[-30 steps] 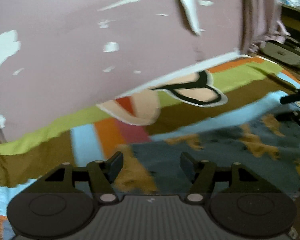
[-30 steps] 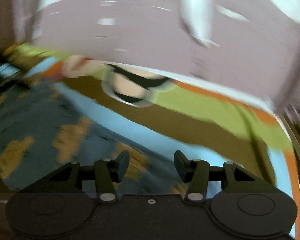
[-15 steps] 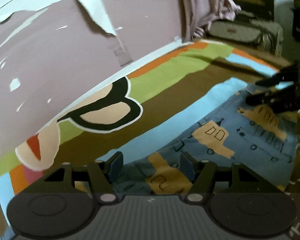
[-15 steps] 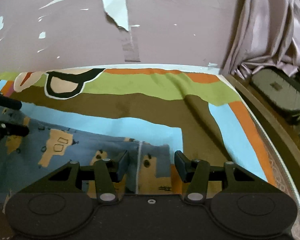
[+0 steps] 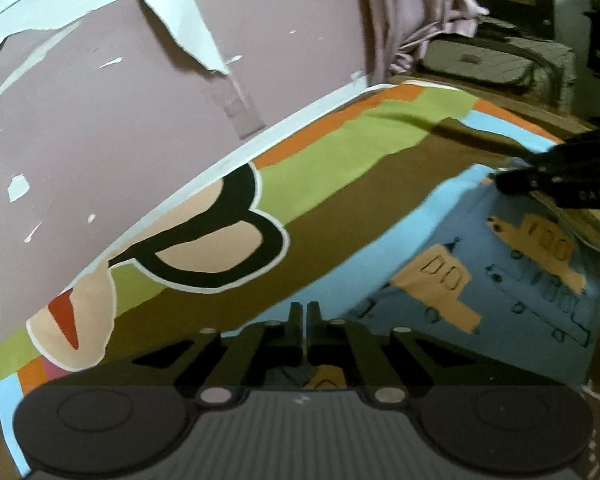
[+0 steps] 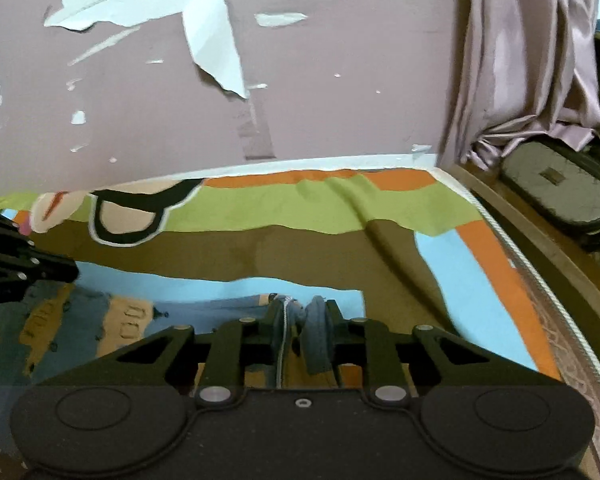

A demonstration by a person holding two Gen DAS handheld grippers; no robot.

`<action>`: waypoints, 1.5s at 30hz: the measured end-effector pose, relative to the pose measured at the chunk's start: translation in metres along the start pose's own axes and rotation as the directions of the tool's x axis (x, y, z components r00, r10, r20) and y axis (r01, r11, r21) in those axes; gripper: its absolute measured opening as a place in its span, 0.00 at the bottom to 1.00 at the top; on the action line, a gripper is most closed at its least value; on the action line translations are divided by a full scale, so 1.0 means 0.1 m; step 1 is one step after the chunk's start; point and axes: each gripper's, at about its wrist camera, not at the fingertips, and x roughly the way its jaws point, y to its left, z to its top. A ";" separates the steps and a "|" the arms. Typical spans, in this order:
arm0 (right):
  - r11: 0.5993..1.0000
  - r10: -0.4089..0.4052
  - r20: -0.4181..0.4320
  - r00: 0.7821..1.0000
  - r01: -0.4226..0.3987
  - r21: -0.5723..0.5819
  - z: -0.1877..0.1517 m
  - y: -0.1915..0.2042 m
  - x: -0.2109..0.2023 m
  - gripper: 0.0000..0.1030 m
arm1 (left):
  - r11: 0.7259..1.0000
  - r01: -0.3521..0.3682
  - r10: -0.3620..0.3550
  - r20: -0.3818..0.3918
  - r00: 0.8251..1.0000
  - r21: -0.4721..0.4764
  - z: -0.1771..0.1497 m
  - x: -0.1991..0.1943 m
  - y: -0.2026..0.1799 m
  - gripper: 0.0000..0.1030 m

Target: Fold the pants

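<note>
Far left: pink wall (image 5: 100, 128) with torn white patches, above a bedsheet (image 5: 340, 152) striped in green, brown, orange and light blue, printed with a black-outlined cartoon shape.

Low in the left wrist view: left tongs (image 5: 304, 320), jaws pressed together at the near left edge of the pants (image 5: 500, 280); a scrap of blue and tan cloth visible just behind the closed tips, so apparently pinching that edge, though hard to tell for certain.

Spread flat on the sheet between both tools: blue pants with tan blocks and small black outline drawings, lying on the light blue and brown stripes.

At the pants' right end, in the right wrist view: right tongs (image 6: 302, 316), jaws closing, a bunched fold of blue cloth with a white seam between them, fingers (image 6: 332, 320) touching it.

Far right: pale purple curtain (image 6: 532, 60) hanging beside the bed, a dark quilted bag (image 6: 560, 184) below it.
</note>
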 end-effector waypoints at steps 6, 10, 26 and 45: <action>0.999 -0.039 -0.020 0.999 0.039 -0.016 -0.09 0.00 0.07 0.44 | 0.999 -0.021 0.020 -0.020 1.000 -0.049 -0.10 0.03 0.03 0.11; 0.998 -0.046 0.036 0.998 0.048 -0.047 -0.05 0.06 -0.09 0.68 | 0.995 -0.036 0.036 -0.009 0.999 -0.090 -0.15 -0.13 0.07 0.59; 0.971 0.061 -0.047 0.997 -0.070 -0.228 -0.12 0.58 -0.27 0.89 | 0.963 -0.113 0.096 -0.082 0.992 -0.245 -0.42 -0.37 0.11 0.82; 0.952 0.022 -0.165 0.986 -0.071 -0.299 -0.26 0.71 -0.11 0.99 | 0.867 -0.250 0.227 -0.104 0.968 -0.431 -1.43 -0.71 0.80 0.96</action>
